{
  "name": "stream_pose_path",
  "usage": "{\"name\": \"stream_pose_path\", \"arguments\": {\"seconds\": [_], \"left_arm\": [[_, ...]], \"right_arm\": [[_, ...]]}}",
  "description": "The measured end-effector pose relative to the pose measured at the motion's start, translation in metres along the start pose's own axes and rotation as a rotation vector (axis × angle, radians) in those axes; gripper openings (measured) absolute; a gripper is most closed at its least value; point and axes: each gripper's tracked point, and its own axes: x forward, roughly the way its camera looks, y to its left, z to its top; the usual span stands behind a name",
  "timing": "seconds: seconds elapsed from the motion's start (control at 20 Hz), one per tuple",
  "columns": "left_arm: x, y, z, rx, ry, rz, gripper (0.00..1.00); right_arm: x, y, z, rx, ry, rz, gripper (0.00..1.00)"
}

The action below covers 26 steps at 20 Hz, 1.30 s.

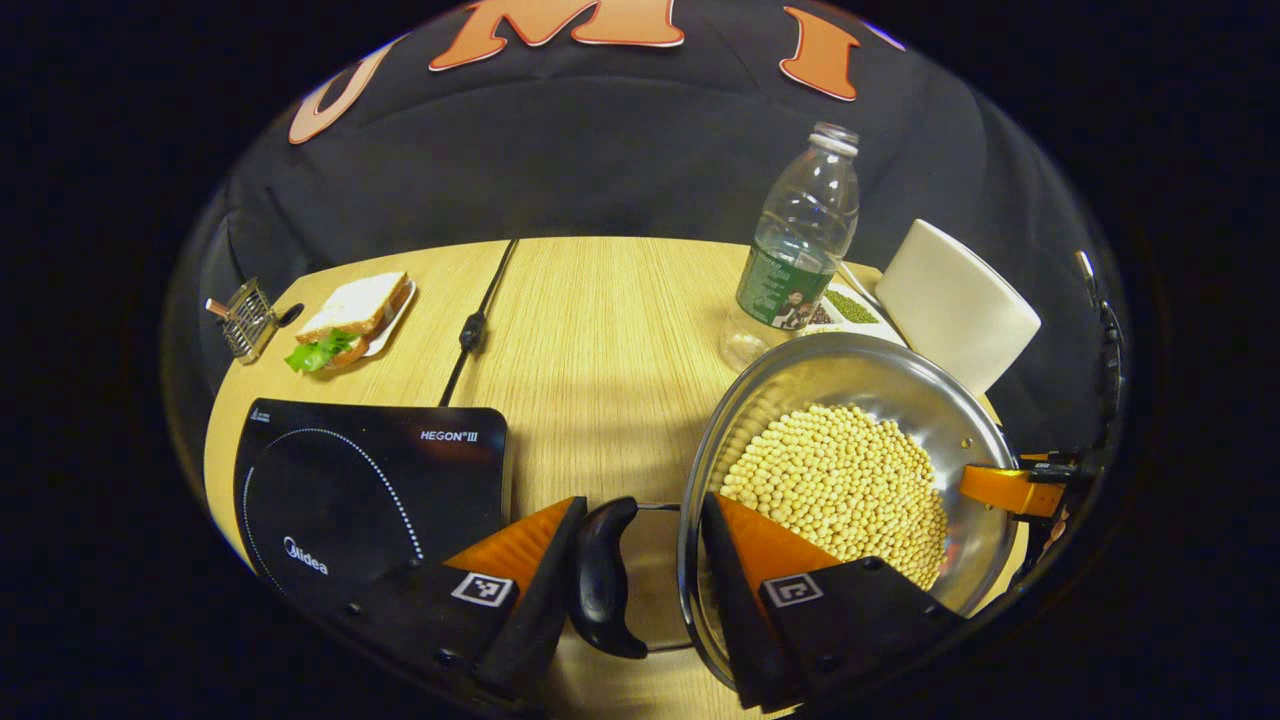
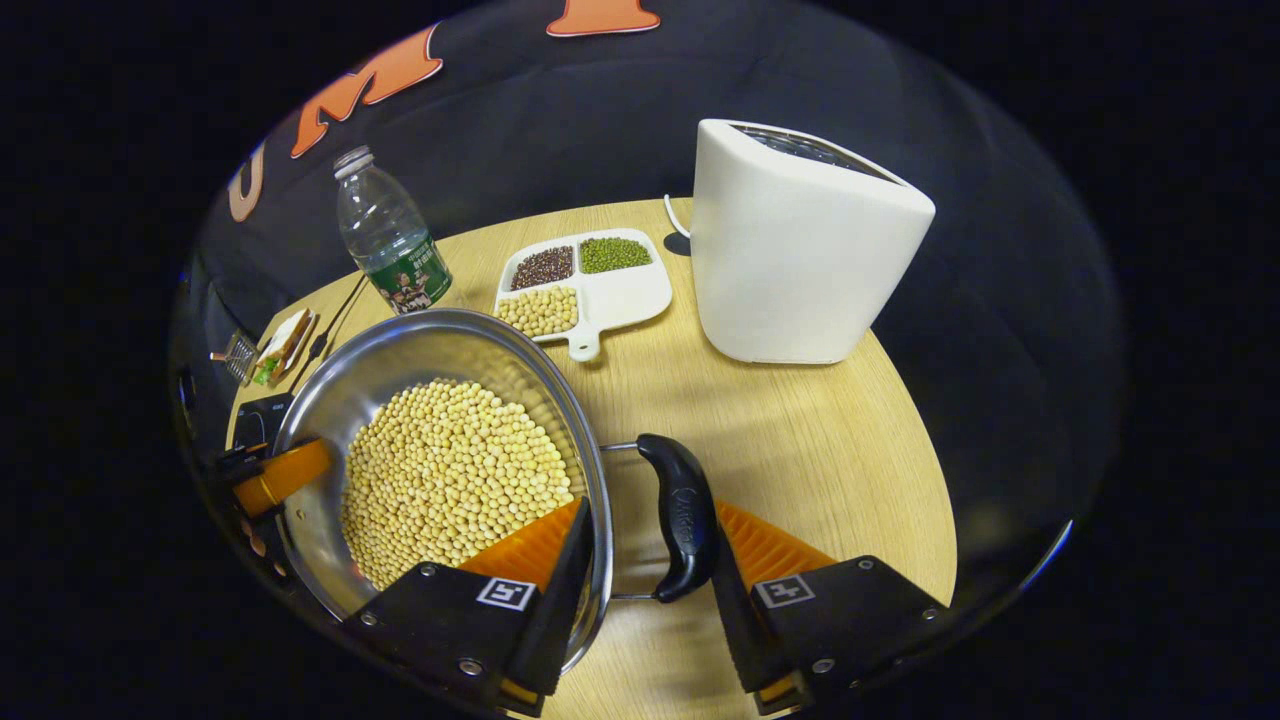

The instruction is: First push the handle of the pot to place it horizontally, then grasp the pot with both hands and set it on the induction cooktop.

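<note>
The left gripper (image 1: 635, 590) has its fingers spread apart around the pot's black side handle (image 1: 603, 575), one finger outside the handle, the other inside the rim; whether they press on anything cannot be told. The right gripper (image 2: 640, 590) likewise straddles the opposite handle (image 2: 682, 515), fingers apart, one inside the rim. The pot (image 2: 440, 345) is a shiny steel pan holding pale yellow beans (image 2: 455, 480), standing on the desk (image 2: 800, 440) beside the induction cooktop (image 1: 370, 490), not on it. The cooktop's near edge is cut off by the left gripper. Farther back stand a bottle (image 2: 385, 235), a divided tray (image 2: 625, 295) and a white toaster (image 2: 800, 250); a sandwich (image 1: 350, 320) lies near the desk's far left edge.
</note>
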Motion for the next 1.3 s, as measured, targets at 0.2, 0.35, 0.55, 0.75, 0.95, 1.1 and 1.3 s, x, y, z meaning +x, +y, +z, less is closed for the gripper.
{"name": "stream_pose_path", "arguments": {"seconds": [0.2,0.35,0.55,0.75,0.95,1.1,1.3], "left_arm": [[0.006,0.0,-0.001,0.027,-0.036,0.026,0.8],[0.006,0.0,0.0,0.019,-0.044,0.033,0.81],[0.005,-0.001,0.002,0.042,-0.079,0.033,0.8],[0.007,-0.001,0.003,0.067,-0.1,0.038,0.77],[0.0,-0.003,0.003,0.058,-0.111,0.037,0.75],[-0.021,-0.002,0.01,0.051,-0.147,0.027,0.72],[-0.052,0.011,0.018,0.046,-0.181,0.028,0.72]], "right_arm": [[0.003,0.001,-0.001,0.018,-0.021,0.027,0.65],[0.007,0.0,0.0,0.016,-0.041,0.018,0.66],[0.006,0.0,-0.001,0.074,-0.027,0.016,0.62],[0.001,-0.001,-0.004,0.059,-0.037,0.002,0.59],[-0.002,0.001,-0.006,0.049,-0.046,-0.011,0.57],[-0.01,0.001,-0.001,0.052,-0.087,-0.01,0.57],[-0.013,-0.007,0.001,0.041,-0.126,-0.009,0.56]]}}
